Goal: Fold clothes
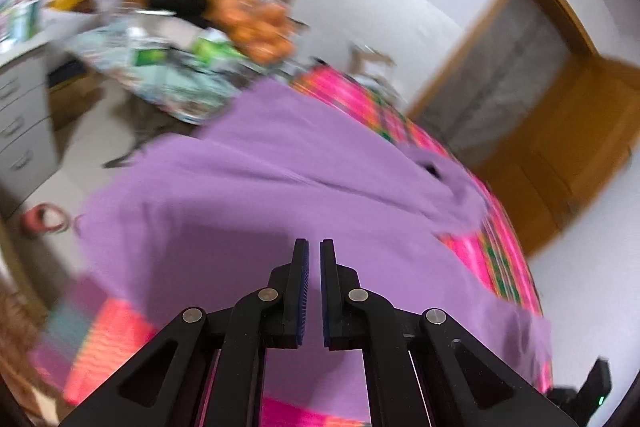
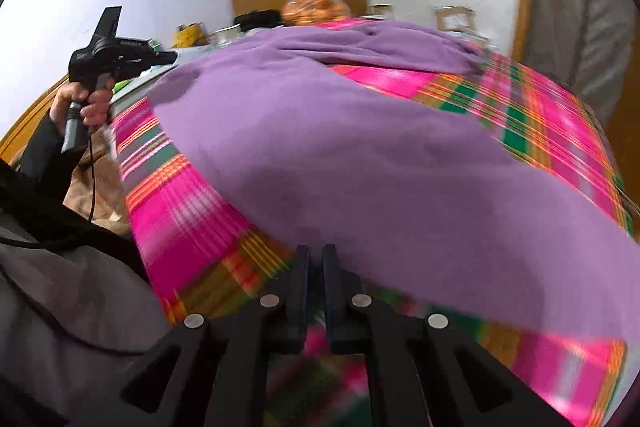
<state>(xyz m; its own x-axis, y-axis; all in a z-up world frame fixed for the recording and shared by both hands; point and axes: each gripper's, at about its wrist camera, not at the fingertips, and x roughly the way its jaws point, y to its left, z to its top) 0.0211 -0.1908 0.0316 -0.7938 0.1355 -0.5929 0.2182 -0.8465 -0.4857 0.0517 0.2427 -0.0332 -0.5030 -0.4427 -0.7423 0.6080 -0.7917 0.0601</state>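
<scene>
A purple garment [image 1: 288,195] lies spread over a bed with a pink, green and orange plaid cover [image 1: 496,255]. In the left wrist view my left gripper [image 1: 314,247] hovers above the garment's near part, fingers almost together with nothing between them. In the right wrist view the purple garment [image 2: 360,155] stretches from the far end to the right edge. My right gripper [image 2: 316,251] is above the plaid cover [image 2: 188,219] at the garment's near hem, fingers nearly closed and holding nothing. A hand [image 2: 86,103] holds the left gripper [image 2: 170,58] up at the far left.
A cluttered table [image 1: 168,79] with an orange bag [image 1: 260,23] stands beyond the bed. A grey drawer unit [image 1: 20,123] is at the left, and wooden doors [image 1: 560,131] at the right. A person's dark sleeve and grey clothing [image 2: 68,307] fill the lower left.
</scene>
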